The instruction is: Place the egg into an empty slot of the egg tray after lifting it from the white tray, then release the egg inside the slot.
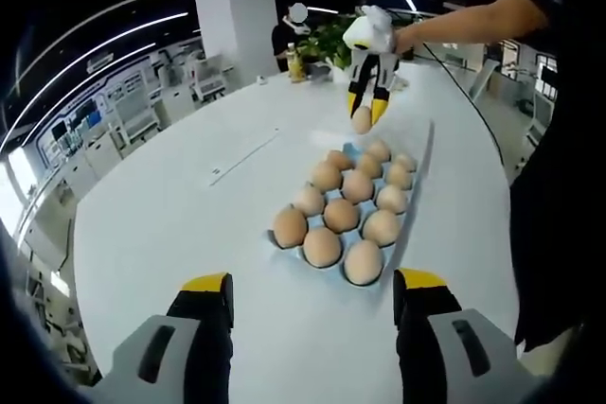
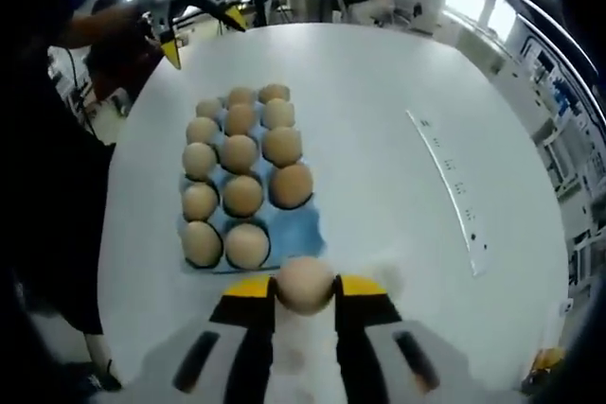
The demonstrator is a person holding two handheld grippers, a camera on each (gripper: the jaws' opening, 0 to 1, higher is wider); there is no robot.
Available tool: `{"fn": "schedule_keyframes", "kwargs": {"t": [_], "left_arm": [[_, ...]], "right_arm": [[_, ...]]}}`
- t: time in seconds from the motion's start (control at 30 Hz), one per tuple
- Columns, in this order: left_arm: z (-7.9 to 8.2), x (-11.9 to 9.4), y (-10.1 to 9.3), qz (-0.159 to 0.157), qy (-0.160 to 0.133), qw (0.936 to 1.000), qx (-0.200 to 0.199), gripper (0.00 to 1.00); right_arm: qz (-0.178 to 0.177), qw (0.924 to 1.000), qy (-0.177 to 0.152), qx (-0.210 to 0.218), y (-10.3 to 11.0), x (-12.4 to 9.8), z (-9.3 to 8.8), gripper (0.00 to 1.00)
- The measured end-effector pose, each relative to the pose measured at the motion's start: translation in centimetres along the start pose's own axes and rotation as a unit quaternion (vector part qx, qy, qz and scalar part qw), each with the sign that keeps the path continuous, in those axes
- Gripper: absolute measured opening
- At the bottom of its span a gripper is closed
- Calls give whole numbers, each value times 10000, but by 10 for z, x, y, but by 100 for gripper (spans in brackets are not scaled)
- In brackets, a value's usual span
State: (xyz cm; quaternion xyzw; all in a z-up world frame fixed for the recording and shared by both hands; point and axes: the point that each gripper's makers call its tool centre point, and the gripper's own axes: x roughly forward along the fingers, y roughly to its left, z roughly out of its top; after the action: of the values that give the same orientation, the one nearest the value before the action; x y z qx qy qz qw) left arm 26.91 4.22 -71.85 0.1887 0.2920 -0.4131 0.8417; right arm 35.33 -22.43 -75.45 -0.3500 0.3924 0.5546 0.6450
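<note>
right tool (image 2: pixel 305 292) grips egg (image 2: pixel 304 283) | egg tray (image 2: pixel 294 224) empty slot partly hidden

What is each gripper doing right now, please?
Left gripper: open, fingers spread, holding nothing.
Right gripper: closed on an egg, beside the blue egg tray.

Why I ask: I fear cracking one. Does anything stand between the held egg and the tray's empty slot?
Nothing visible does. The egg, shut in the right gripper, hangs just short of the tray's empty corner slot. The nearest eggs sit beside that slot, not across the path.
</note>
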Motion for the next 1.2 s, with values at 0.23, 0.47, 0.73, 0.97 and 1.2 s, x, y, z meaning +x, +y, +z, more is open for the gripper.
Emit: {"fn": "schedule_keyframes", "kwargs": {"t": [0.23,0.47,0.73,0.97,1.2], "left_arm": [[-1,-1,1,12,-7,10000,-4,69],[-2,-2,2,24,-12,10000,-20,69],[-4,-3,3,38,-13,10000,-33,69],[-5,-4,4,43,-1,10000,-45,69],[-5,-4,5,43,7,10000,-45,69]], "right_arm": [[84,9999,-2,-110,2,8,10,24],[157,9997,16,-188,3,16,17,24],[214,9995,47,-228,5,25,21,24],[253,9992,111,-272,4,35,22,24],[316,9989,177,-292,5,41,21,24]]}}
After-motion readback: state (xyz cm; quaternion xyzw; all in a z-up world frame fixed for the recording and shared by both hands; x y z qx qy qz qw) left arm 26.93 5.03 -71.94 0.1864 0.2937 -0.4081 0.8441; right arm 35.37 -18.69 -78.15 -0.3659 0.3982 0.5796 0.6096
